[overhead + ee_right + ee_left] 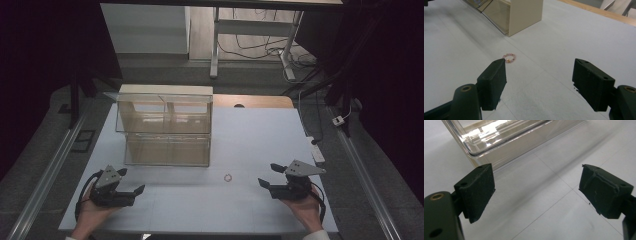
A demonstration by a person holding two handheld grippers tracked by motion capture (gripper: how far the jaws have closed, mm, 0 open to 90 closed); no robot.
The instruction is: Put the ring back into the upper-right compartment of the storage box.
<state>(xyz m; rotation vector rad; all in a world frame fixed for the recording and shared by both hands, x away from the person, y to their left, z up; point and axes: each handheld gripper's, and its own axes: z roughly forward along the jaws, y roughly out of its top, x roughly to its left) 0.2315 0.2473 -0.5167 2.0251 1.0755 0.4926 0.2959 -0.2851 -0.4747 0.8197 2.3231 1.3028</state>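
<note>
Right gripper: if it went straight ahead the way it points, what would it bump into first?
Probably the small pink bead ring on the white table. It lies ahead of the open right gripper, slightly toward one jaw, so the gripper might slide past.

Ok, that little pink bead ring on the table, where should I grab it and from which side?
Judging by its pose, pinch the bead ring across one side of its band from straight above: it lies flat on the table, so no edge stands up. The open right gripper is nearest.
</note>
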